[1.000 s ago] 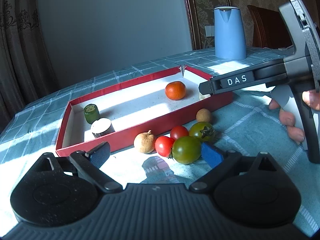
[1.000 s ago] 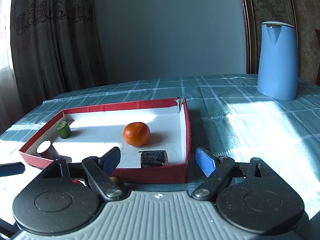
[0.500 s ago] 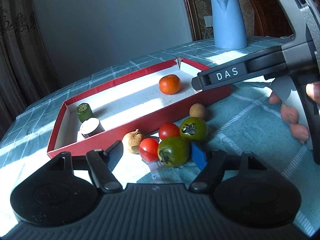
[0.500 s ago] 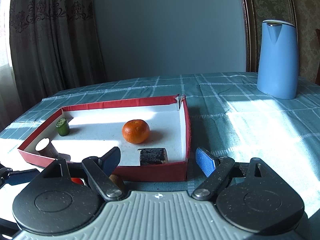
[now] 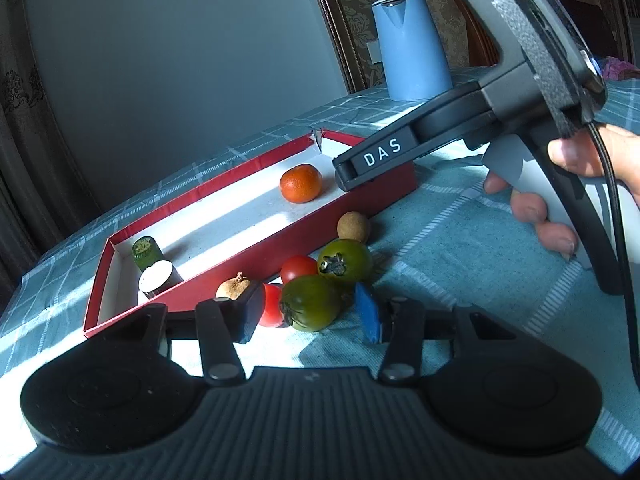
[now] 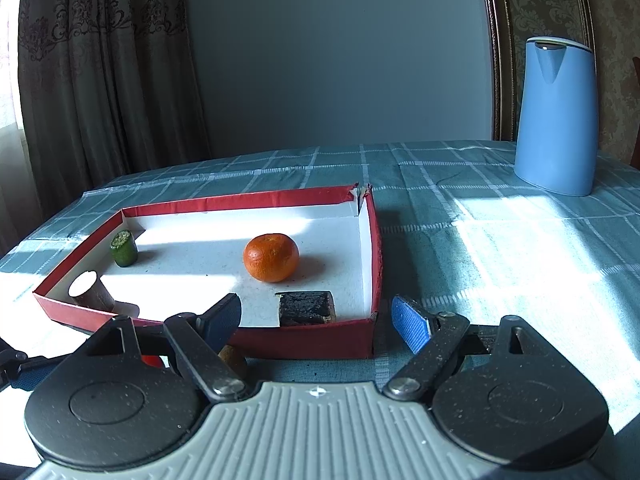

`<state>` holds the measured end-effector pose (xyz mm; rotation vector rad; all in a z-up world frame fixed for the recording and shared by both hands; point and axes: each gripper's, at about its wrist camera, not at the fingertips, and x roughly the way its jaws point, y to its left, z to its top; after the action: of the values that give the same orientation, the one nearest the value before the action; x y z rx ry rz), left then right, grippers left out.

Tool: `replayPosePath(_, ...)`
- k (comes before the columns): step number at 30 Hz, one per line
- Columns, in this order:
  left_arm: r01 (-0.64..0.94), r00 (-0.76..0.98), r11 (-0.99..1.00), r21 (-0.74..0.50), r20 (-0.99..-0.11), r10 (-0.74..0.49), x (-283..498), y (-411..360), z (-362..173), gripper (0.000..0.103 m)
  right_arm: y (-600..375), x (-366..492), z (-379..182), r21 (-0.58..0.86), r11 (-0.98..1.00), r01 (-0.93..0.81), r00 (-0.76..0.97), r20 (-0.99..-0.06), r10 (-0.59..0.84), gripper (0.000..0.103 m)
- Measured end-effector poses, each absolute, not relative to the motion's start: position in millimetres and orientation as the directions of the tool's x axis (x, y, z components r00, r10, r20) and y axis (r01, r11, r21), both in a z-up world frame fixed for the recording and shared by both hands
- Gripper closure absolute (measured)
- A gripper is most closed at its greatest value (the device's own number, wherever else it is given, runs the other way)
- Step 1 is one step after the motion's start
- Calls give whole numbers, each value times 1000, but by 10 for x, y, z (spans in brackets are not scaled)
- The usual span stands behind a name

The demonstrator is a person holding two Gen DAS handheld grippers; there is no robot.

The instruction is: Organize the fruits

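My left gripper [image 5: 310, 314] is closing around a green tomato [image 5: 310, 300] and a red tomato [image 5: 271, 305] on the cloth. Its left pad meets the red one; the blue right pad stands just off the green one. A second green tomato [image 5: 345, 261], another red tomato [image 5: 298, 268] and two brown round fruits [image 5: 353, 226] [image 5: 234, 286] lie beside them. The red box [image 5: 224, 262] [image 6: 304, 340] holds an orange [image 5: 301, 183] [image 6: 271, 257]. My right gripper [image 6: 316, 324] hangs open over the box's near corner, holding nothing.
Also in the box are a green cucumber piece [image 6: 123, 248], a white-topped cylinder [image 6: 86, 290] and a dark block [image 6: 306, 307]. A blue kettle [image 6: 554, 116] stands at the back right. A person's hand [image 5: 560, 160] grips the right tool.
My left gripper's jaws have narrowed from wide to close around the tomatoes, and it has moved nearer them while rolling slightly. The right gripper has stayed still.
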<state>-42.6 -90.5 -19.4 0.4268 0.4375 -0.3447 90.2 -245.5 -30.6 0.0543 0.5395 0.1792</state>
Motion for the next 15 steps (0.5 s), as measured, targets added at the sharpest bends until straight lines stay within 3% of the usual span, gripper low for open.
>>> replayPosePath(5,403,862,827,392,-467,-199,-463,-997,-247,58,-2457,901,-306,98,983,-155,843,-506,184,20)
replayPosePath(10,430,823,865,259,-506,-258,-352,-818,-190,62,-2457,901,-306,98,983,-155,843,-506,184,20)
replayPosePath(12,423,823,872,246,-506,-257,-346,-786,-189,70,-2459,902,-306,98,983,-156,843,-506,184,20)
replayPosePath(15,431,819,871,235,-508,-267,-320,-793,-187,70,-2459,902,-305,97,983,-156,843,-506,183,20)
